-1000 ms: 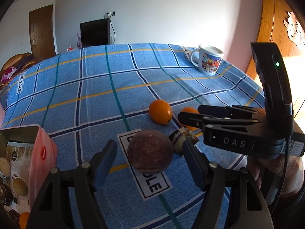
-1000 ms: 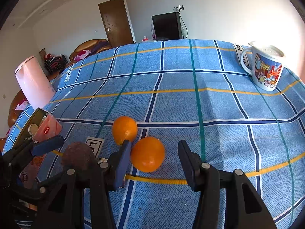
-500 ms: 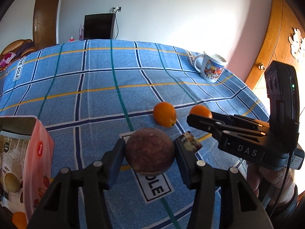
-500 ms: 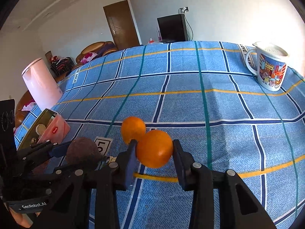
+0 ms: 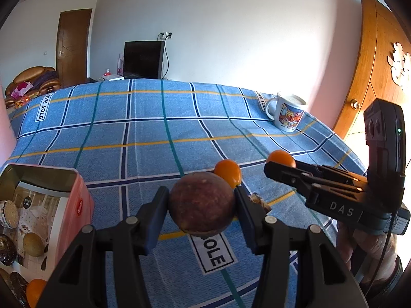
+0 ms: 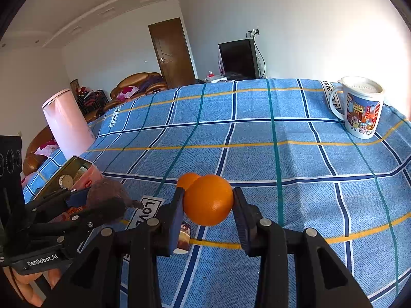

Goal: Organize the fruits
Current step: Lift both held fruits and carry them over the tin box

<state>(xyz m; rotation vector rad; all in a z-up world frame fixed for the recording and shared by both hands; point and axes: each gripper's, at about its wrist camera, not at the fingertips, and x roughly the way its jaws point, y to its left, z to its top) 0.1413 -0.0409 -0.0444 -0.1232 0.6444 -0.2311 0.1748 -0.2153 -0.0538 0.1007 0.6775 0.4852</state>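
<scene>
The left gripper (image 5: 201,209) had its fingers clamped on a round brown fruit (image 5: 201,204), held above the blue plaid cloth (image 5: 143,133) covering the tabletop. The right gripper (image 6: 208,209) had its fingers pressed against both sides of an orange (image 6: 208,200), also lifted off the cloth. A second orange (image 5: 228,173) lay on the cloth just beyond both held fruits. A pink tin (image 5: 79,200) with fruit inside stood open at the left, near the left gripper. A printed mug (image 6: 361,107) stood well apart at the far right corner, and a small wrapped item (image 6: 183,236) lay on the cloth beneath the right gripper.
</scene>
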